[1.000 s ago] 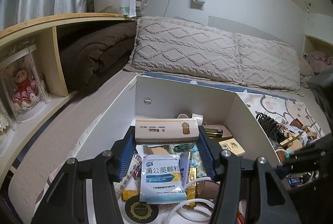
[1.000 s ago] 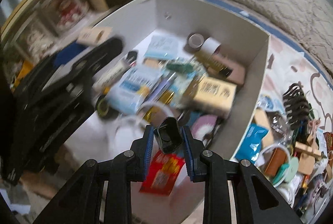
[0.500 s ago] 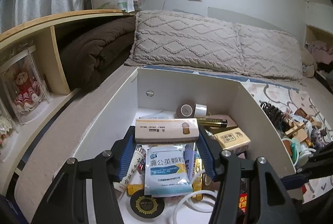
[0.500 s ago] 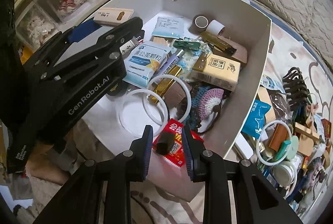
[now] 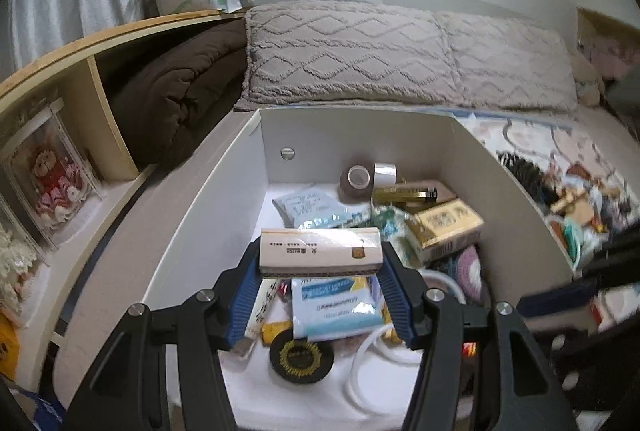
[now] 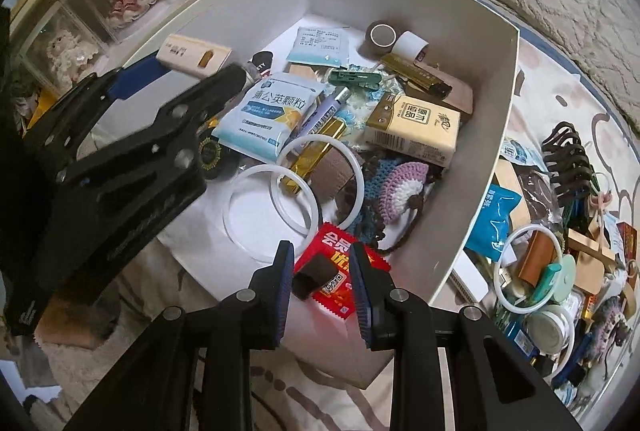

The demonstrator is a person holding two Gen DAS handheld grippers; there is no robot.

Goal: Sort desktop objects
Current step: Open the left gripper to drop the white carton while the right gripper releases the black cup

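Observation:
An open white box [image 6: 472, 167] on the bed holds many small items. My left gripper [image 5: 320, 271] hovers over its near left side, shut on a long cream carton [image 5: 320, 255], which also shows in the right wrist view as the cream carton [image 6: 194, 55]. My right gripper [image 6: 320, 259] points down over the box's near corner with its jaws narrowly apart. A small black piece [image 6: 314, 273] lies tilted on a red packet [image 6: 340, 271] and shows between the fingers. The right pad stands apart from it.
In the box lie a blue-white sachet [image 6: 268, 115], white rings [image 6: 272, 211], a tissue pack [image 6: 412, 129] and tape rolls [image 6: 382, 35]. Loose clutter [image 6: 560, 251] covers the sheet right of the box. Pillows [image 5: 360, 59] lie behind, with a shelf of doll cases [image 5: 44, 187] to the left.
The small black piece was gripped at the right fingertips a second ago; now it rests on the red packet. The left gripper rolled slightly, still holding the carton.

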